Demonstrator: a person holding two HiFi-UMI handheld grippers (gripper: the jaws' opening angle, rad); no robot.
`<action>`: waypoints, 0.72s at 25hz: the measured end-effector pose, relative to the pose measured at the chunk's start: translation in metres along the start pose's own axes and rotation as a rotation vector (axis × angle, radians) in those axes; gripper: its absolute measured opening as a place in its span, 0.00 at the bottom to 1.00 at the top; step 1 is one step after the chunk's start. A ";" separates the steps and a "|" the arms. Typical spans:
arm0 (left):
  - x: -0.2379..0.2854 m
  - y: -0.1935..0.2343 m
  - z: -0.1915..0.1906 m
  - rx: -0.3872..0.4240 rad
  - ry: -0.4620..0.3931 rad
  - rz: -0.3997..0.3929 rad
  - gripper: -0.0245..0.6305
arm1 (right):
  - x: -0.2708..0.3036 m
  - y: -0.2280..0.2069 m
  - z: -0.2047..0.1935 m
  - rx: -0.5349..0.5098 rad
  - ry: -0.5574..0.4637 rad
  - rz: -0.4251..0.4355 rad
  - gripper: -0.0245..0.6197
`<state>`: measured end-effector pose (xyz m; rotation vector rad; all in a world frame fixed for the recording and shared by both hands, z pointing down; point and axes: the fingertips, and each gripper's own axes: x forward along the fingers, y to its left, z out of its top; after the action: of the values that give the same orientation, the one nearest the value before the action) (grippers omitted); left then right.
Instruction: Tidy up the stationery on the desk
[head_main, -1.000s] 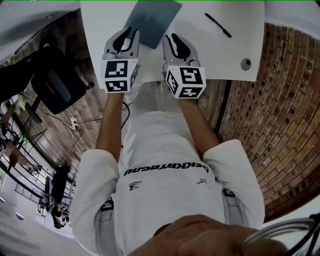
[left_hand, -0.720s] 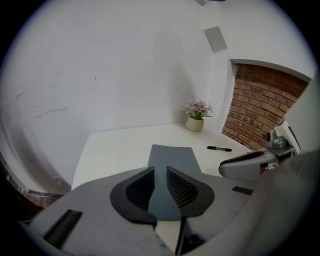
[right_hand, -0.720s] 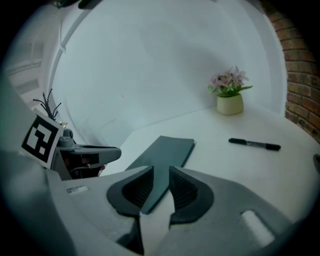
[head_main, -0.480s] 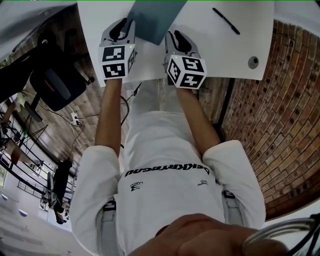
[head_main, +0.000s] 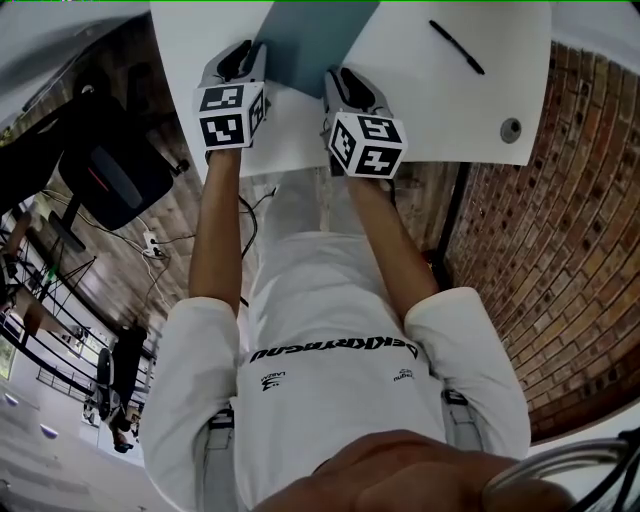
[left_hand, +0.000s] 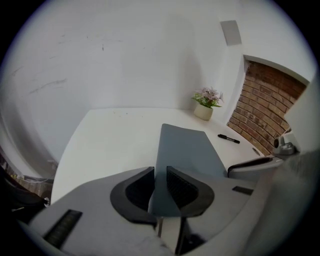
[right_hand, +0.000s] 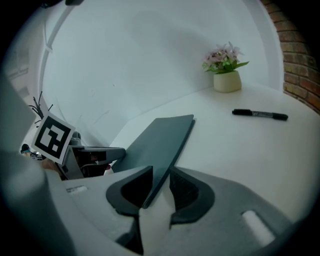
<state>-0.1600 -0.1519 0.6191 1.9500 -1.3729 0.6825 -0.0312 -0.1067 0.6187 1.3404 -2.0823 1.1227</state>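
I hold the left gripper (head_main: 246, 58) and the right gripper (head_main: 343, 84) side by side over the near edge of the white table (head_main: 420, 110), and both are clamped on the same thing: the grey-blue notebook (head_main: 312, 38). In the left gripper view my fingers (left_hand: 183, 187) are clenched on the notebook's near edge, its cover running straight out between them. In the right gripper view my fingers (right_hand: 188, 192) pinch the same near edge further to the right, with the cover slanting away to the left. The notebook slopes down from my grip toward the tabletop; I cannot tell whether its far edge touches.

A black pen (head_main: 457, 47) lies on the table to the right of the notebook, well apart from it and beyond my right gripper. Past the pen, at the far corner against the white wall (left_hand: 125, 60), stands a small potted plant (right_hand: 226, 70) with pale flowers. A round metal cap (head_main: 511, 129) is set into the table near its right front corner, clear of both grippers. A brick wall (head_main: 565, 250) runs along the table's right side, and a black office chair (head_main: 115, 170) stands off to my left, beside the table.
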 end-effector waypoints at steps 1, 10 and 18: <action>0.001 0.001 0.000 -0.016 0.000 -0.008 0.15 | 0.001 0.000 -0.001 0.013 0.004 0.007 0.18; 0.001 0.003 -0.003 -0.078 0.008 -0.047 0.15 | 0.008 0.002 -0.007 0.028 0.030 0.018 0.17; -0.005 -0.006 -0.010 -0.073 0.021 -0.038 0.15 | 0.001 -0.006 -0.004 0.019 0.036 0.004 0.15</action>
<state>-0.1558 -0.1399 0.6211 1.9019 -1.3262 0.6242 -0.0271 -0.1054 0.6243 1.3161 -2.0541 1.1626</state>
